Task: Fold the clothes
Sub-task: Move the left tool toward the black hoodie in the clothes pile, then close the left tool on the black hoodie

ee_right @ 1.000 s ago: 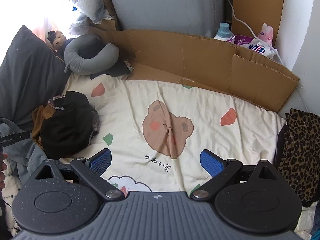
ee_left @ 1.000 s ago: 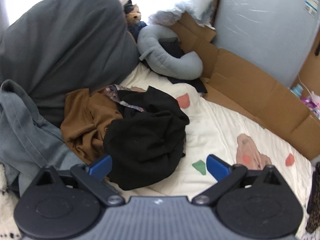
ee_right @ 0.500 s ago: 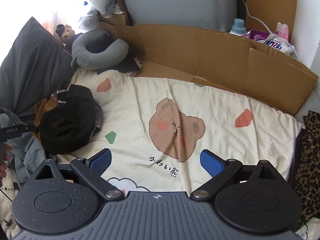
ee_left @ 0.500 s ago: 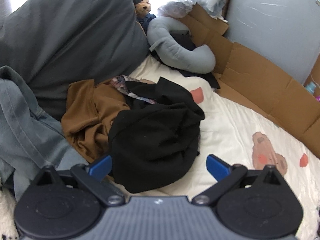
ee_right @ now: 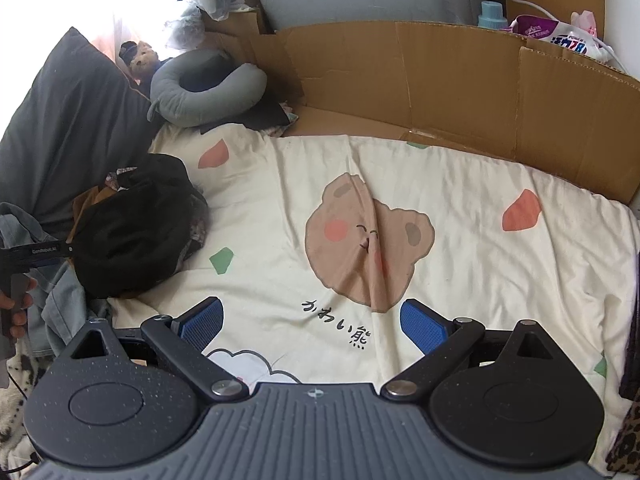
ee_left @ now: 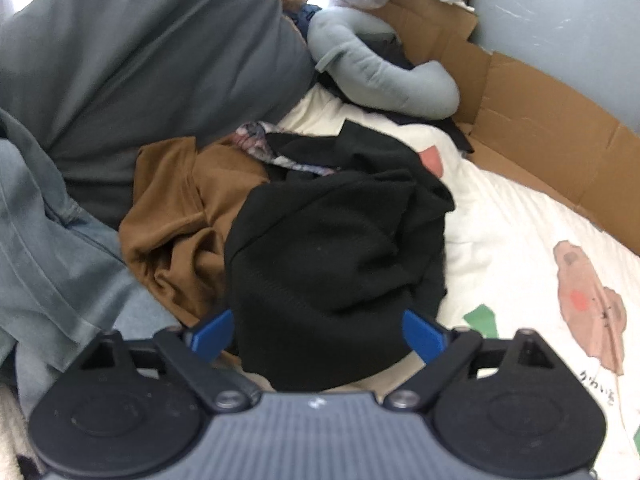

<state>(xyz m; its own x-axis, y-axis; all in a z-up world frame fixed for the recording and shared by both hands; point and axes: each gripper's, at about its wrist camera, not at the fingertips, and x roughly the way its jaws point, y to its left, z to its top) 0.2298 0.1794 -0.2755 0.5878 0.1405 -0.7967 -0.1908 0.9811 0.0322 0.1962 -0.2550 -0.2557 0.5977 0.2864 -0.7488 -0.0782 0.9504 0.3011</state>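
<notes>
The left gripper [ee_left: 318, 334] sits at the bottom of the left wrist view, and its two blue pads are spread wide. They have just been closing in a little. The near end of the black garment [ee_left: 336, 264] lies between them, but the pads do not press on it. The black garment is a crumpled heap in the middle of this view, on top of the pile of clothes. A brown garment [ee_left: 176, 208] lies just beside it on the left, and a bit of patterned cloth [ee_left: 260, 144] peeks out above them. Grey-blue jeans [ee_left: 44, 248] hang at the far left edge. A big dark grey pillow [ee_left: 140, 52] fills the upper left, and a grey neck pillow [ee_left: 376, 76] curls near the top middle. In the right wrist view, the right gripper [ee_right: 312, 322] is at the bottom with its pads spread apart and nothing between them. Under it lies a cream sheet [ee_right: 460, 208] with a brown bear face [ee_right: 368, 240] in the middle. Here the black garment [ee_right: 132, 228] sits at the left side of the frame. Brown cardboard [ee_right: 440, 76] stands along the top.
</notes>
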